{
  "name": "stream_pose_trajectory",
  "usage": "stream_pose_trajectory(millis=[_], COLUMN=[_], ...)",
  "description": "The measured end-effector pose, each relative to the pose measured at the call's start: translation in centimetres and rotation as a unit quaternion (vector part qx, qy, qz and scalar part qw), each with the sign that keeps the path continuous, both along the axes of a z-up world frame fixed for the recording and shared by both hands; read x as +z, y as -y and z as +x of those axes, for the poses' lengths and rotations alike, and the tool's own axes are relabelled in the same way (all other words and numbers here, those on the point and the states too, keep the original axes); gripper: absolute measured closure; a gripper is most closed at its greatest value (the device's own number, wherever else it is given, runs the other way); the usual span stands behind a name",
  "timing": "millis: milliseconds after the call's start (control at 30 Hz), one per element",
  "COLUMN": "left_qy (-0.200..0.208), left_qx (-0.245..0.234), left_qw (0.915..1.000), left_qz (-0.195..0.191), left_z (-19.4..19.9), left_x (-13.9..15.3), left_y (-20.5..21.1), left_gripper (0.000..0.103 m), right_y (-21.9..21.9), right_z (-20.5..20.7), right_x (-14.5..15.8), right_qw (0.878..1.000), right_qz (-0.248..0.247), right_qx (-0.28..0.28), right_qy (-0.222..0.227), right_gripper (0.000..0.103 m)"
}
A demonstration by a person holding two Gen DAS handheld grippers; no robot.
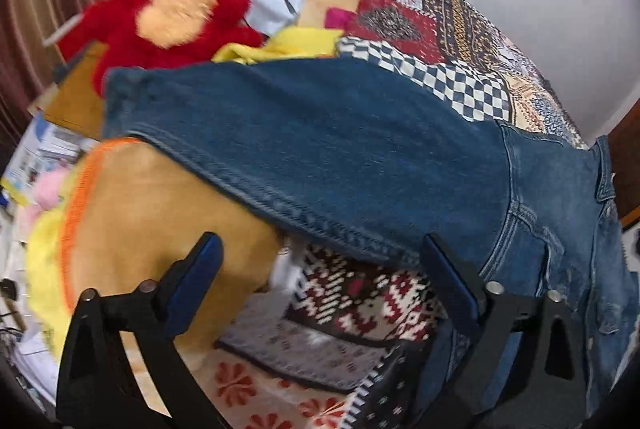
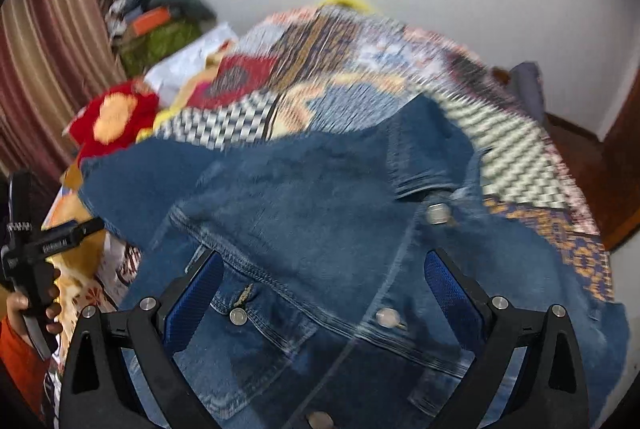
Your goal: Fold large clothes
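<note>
- A denim jacket (image 2: 320, 229) is being spread across the patchwork-covered bed (image 1: 460, 29), one sleeve (image 1: 280, 133) reaching toward its left edge.
- The left gripper (image 1: 320, 269) is being held with jaws wide apart, gripping nothing.
- The right gripper (image 2: 320, 281) is being held over the jacket's buttoned front, jaws wide apart, nothing clamped.

bed (image 2: 520, 165) under patchwork quilt; denim jacket (image 2: 320, 213) spread on it, red plush toy (image 1: 172, 17) at far-left edge.
</note>
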State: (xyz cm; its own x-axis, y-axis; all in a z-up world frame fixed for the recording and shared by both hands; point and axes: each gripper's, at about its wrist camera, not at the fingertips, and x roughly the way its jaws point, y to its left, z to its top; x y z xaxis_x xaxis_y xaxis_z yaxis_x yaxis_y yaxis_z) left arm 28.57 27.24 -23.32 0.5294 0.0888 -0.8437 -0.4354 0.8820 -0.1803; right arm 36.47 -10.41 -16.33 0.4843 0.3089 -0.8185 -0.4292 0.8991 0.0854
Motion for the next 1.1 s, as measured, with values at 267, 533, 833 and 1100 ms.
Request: stream_pose_trajectory(millis=[267, 533, 833, 1100], left_qy=[0.001, 0.002, 0.07, 0.166], left_qx=[-0.03, 0.038, 0.048, -0.071], left_qw=[0.9988, 0.9959, 0.9782, 0.9688], left_qz=[-0.04, -0.082, 0.19, 0.17], left_z=[3.1, 4.2, 4.9, 3.1], left_x=[-1.0, -2.0, 4.0, 10.3], left_y=[-0.4, -3.7, 1.5, 9.1], left_gripper=[0.008, 0.062, 0.091, 0.093], right_y=[-5.4, -7.9, -8.4, -7.8], right_z=[2.4, 3.5, 2.9, 2.9], right_x=[-5.7, -7.4, -7.7, -7.4], right_qw=[0.995, 0.991, 0.988, 0.988], right_qz=[-0.041, -0.056, -0.082, -0.077], right_qx=[0.065, 0.095, 0.12, 0.112], right_qy=[-0.06, -0.071, -0.059, -0.077], right_gripper=[0.003, 0.003, 0.003, 0.003])
